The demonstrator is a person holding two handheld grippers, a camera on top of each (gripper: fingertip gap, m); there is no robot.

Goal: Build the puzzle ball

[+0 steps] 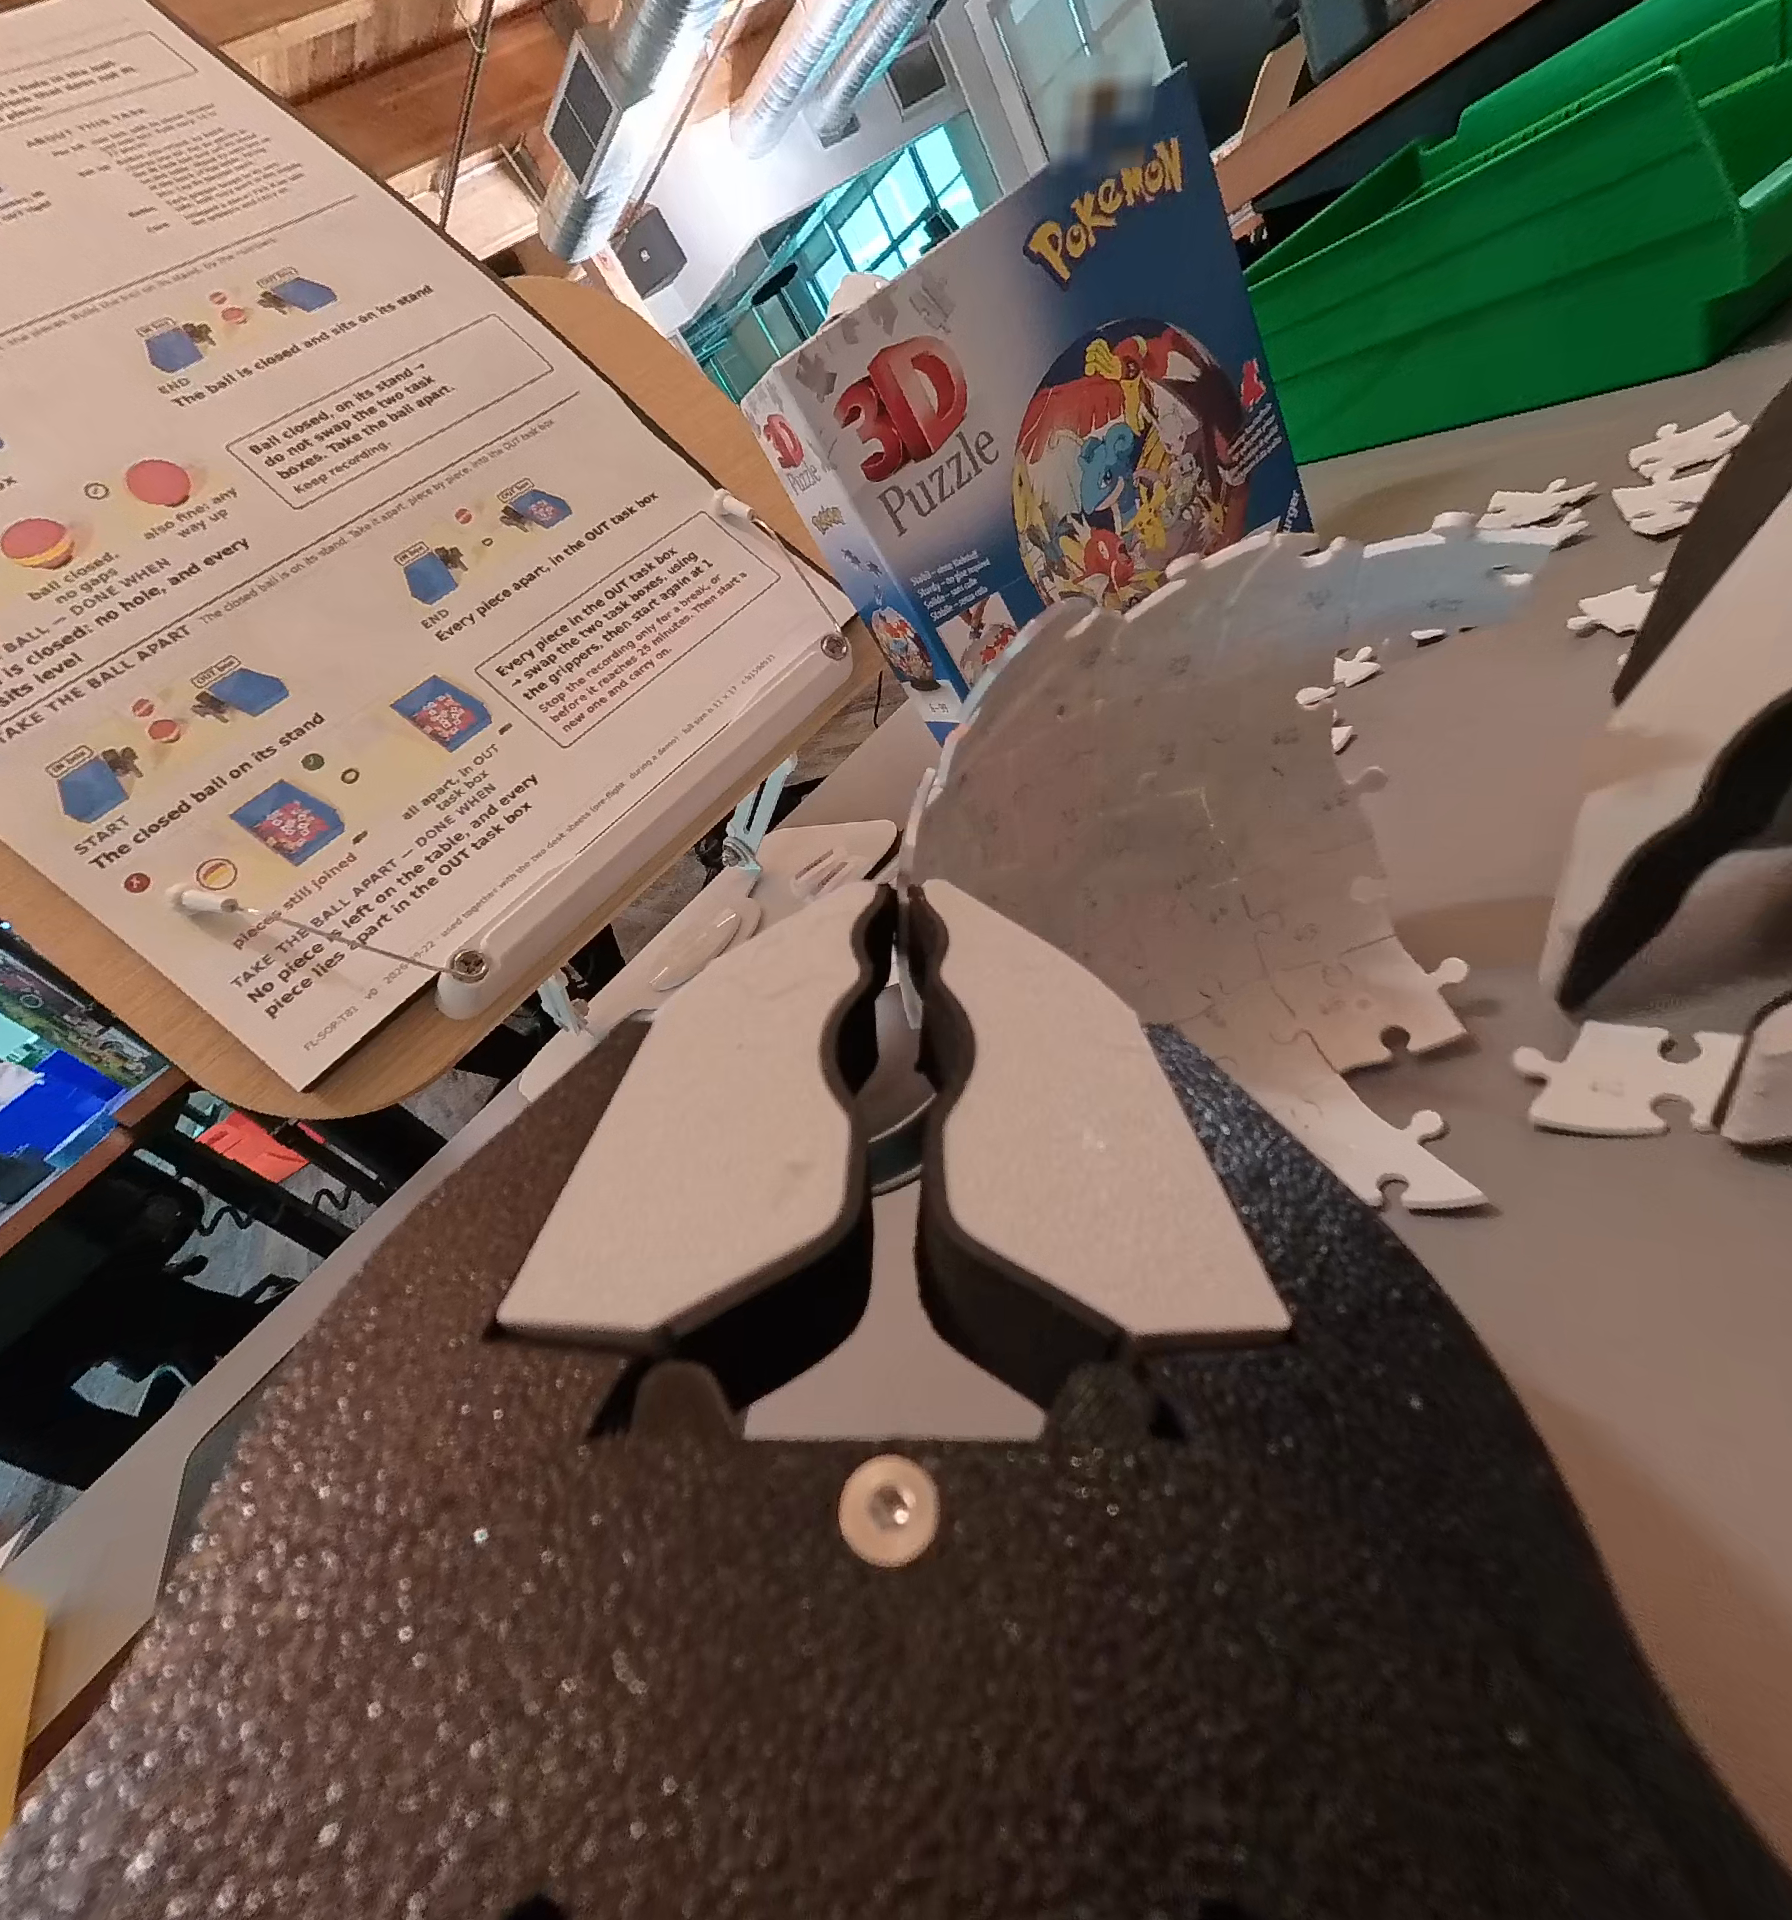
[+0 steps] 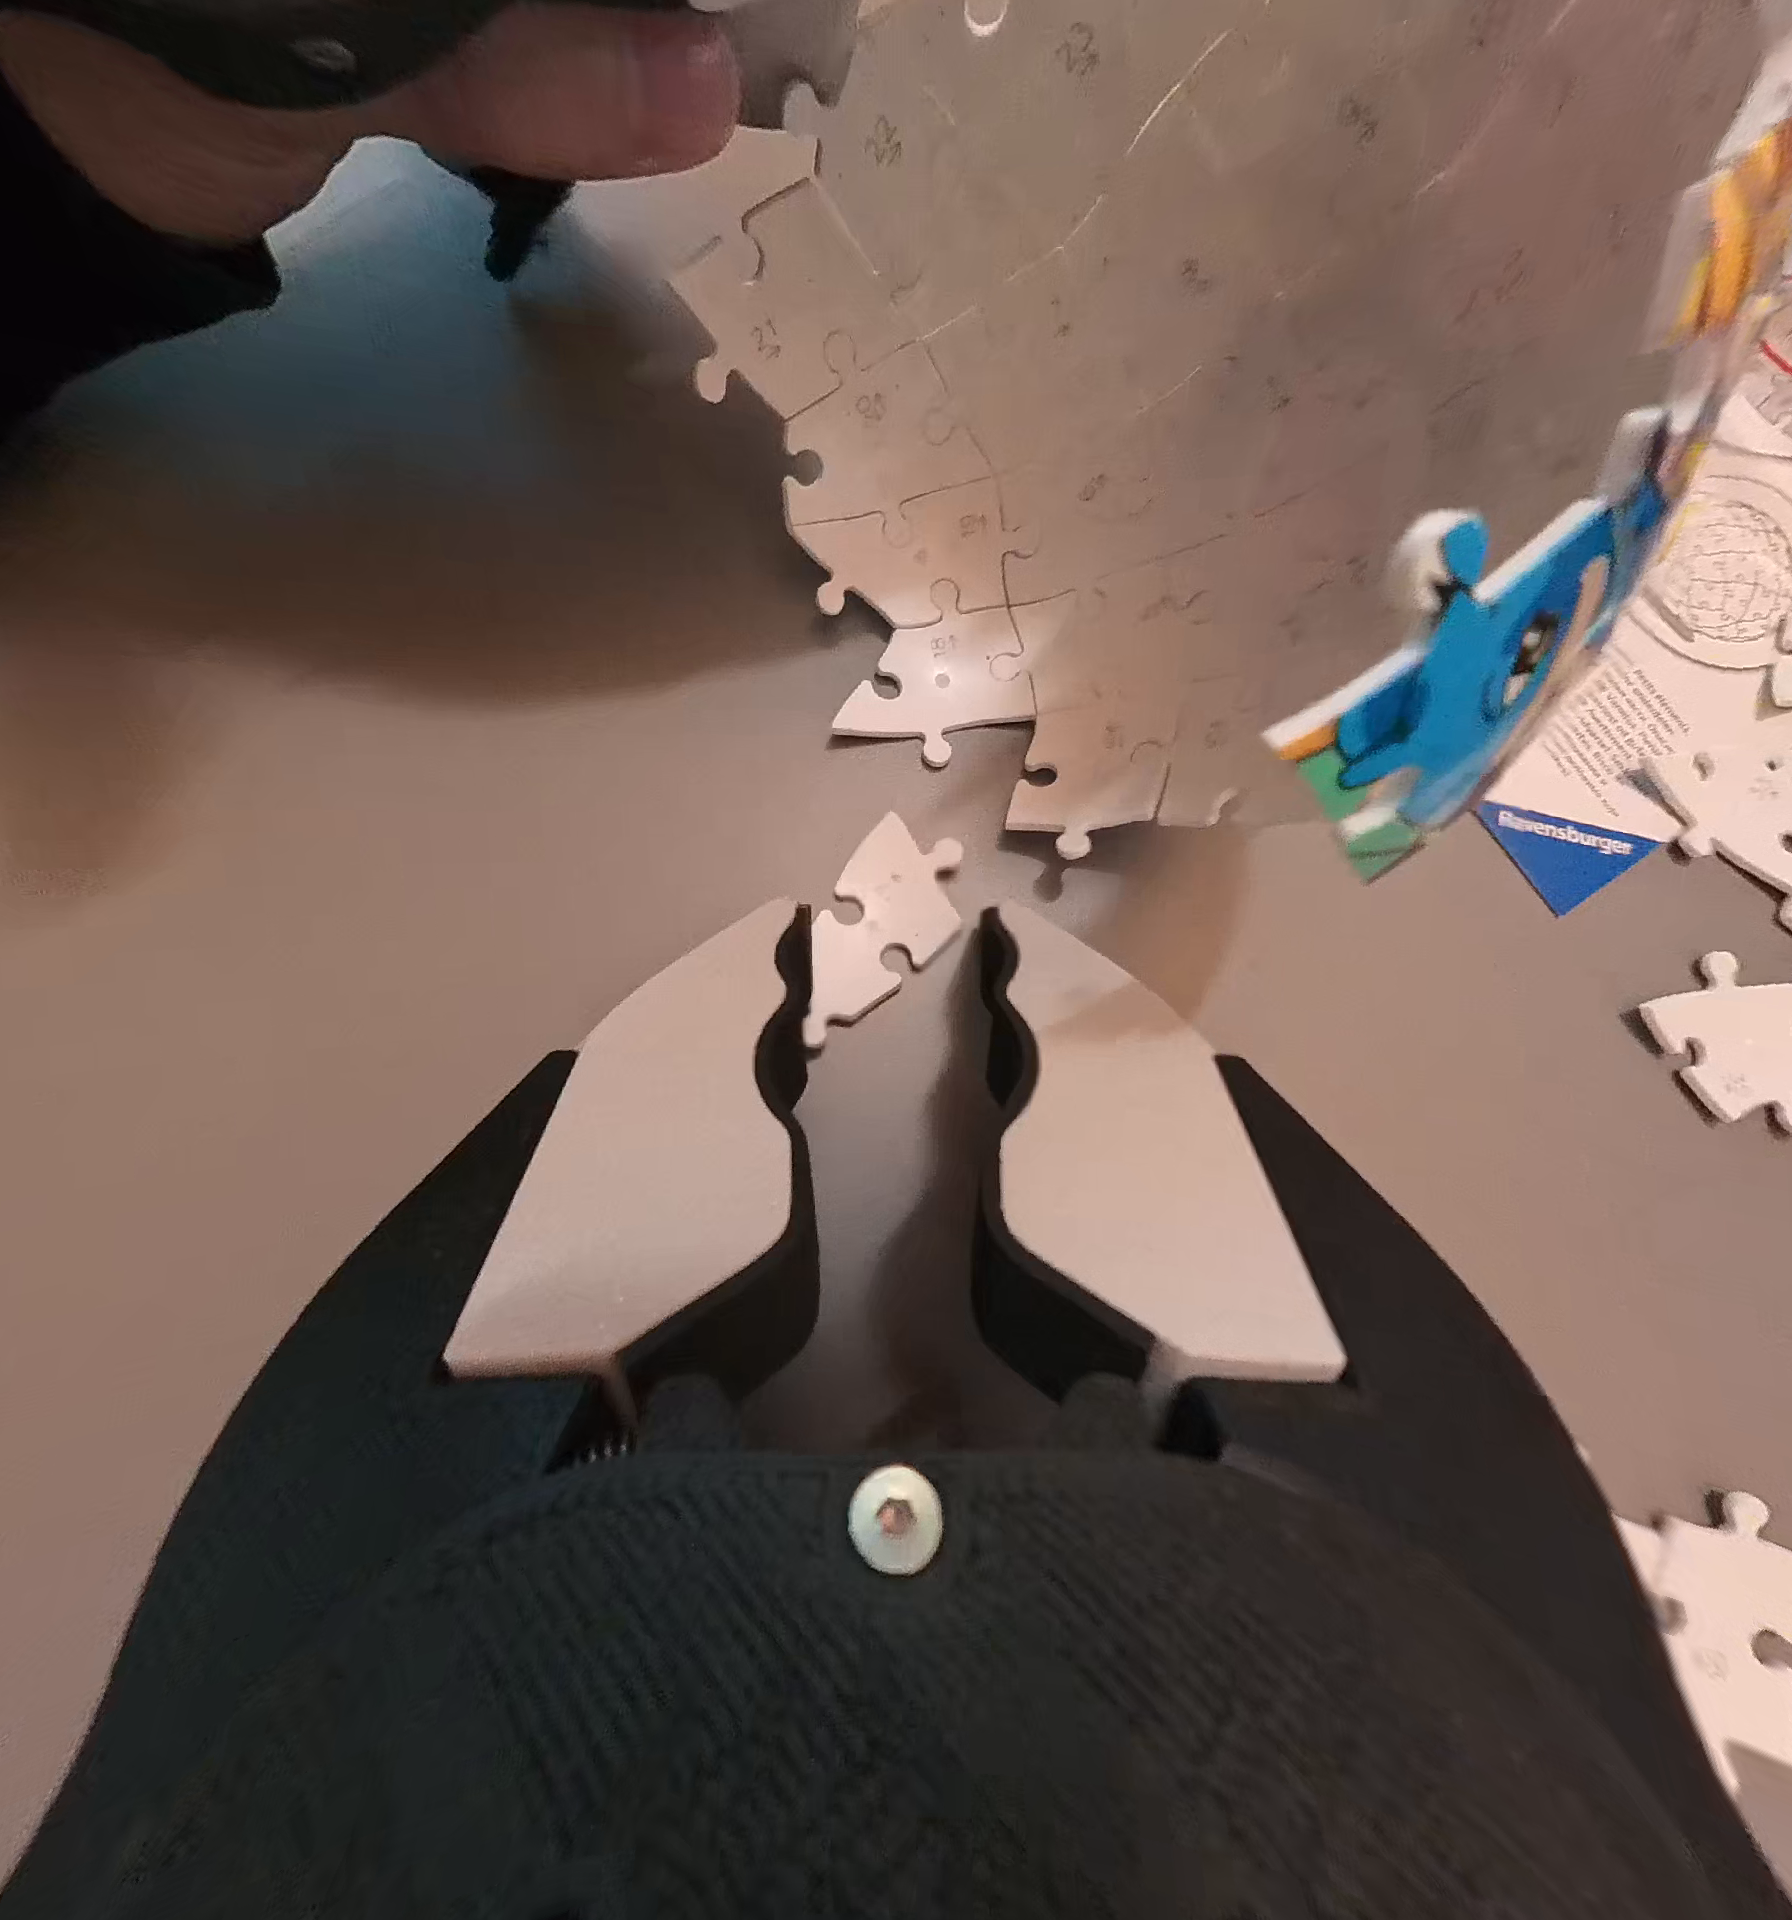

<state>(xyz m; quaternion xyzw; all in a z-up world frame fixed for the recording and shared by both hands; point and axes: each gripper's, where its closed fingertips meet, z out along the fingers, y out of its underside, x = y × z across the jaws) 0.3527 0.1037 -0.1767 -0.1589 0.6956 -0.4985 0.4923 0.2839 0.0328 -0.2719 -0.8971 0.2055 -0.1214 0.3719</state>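
Left tool (image 1: 907, 914) pinched tight on the rim of the half-built puzzle ball (image 1: 1162, 821), propped on edge on the counter (image 1: 1494, 1403). Right tool (image 2: 892, 930) parted around a loose piece (image 2: 887, 904) lying flat. Best to close square on its flanks, then lift level. Piece number unreadable; shell's printed face mostly hidden; grip contact blurred

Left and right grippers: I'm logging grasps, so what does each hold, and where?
The left gripper is shut on the rim of the curved puzzle shell. The right gripper is open around a loose piece lying on the table, holding nothing.
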